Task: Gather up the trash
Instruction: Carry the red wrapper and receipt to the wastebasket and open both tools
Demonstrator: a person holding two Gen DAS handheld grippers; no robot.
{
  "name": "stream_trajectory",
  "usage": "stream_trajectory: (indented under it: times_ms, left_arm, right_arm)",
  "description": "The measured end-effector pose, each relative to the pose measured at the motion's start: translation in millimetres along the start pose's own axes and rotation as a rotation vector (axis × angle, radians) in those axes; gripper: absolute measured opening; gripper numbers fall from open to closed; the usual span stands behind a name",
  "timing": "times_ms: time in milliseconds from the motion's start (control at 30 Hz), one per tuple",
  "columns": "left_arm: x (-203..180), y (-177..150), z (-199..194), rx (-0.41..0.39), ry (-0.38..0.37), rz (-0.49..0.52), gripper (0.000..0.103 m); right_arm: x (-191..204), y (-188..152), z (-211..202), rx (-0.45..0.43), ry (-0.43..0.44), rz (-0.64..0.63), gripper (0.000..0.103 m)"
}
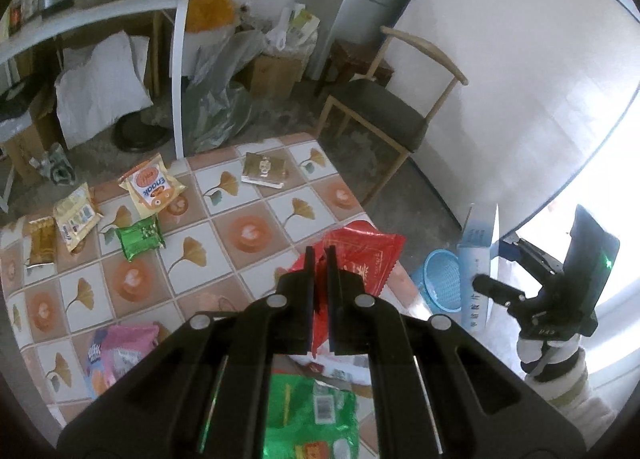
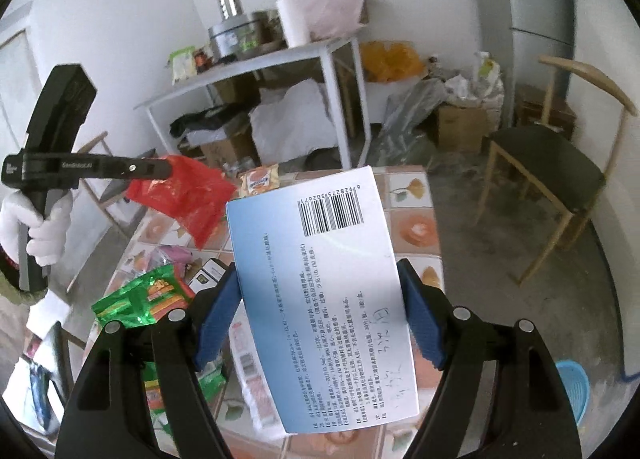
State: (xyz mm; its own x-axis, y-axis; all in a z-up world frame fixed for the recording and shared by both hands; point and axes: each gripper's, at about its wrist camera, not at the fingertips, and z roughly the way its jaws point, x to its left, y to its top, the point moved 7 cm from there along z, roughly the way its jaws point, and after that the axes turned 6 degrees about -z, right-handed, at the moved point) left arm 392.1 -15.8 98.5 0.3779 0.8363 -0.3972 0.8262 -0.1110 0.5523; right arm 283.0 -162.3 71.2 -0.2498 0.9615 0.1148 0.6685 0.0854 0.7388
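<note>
the left gripper is clenched tight on a red wrapper. the wrapper sticks out past its tips and hangs to the right of them, up in the air above the tiled table. a hand in a white glove holds this gripper.

the right gripper is squeezing a white and blue box between its blue pads. the box stands up between the jaws, with its barcode at the far end. the jaws stand wide because the box is wide.

below and to the right of the right gripper sits a blue basket on the floor, off the edge of the table.

more trash lies on the table, ahead and to the left of the left gripper: a snack bag, a small green pack and a gold packet. right under the left gripper is a big green bag, and to its left a pink bag, maybe candy, it is too blurry to read.
</note>
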Motion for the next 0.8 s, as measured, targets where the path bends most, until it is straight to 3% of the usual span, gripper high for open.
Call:
stream_trajectory:
  times_ms: [400,800]
  left_arm:
    - [-90.1,-49.7,-30.4,-0.015,-0.052,0.102,0.003]
    - [-203.6,-96.2,15.0,0.077,-0.106,0.237,0.003]
  right_arm:
    - [-29.2,-53.2,-110.4,-0.095,-0.061,0.144,0.074]
    - [-101.9,-149.8,-193.7,-0.152,-0.157,0.343,0.074]
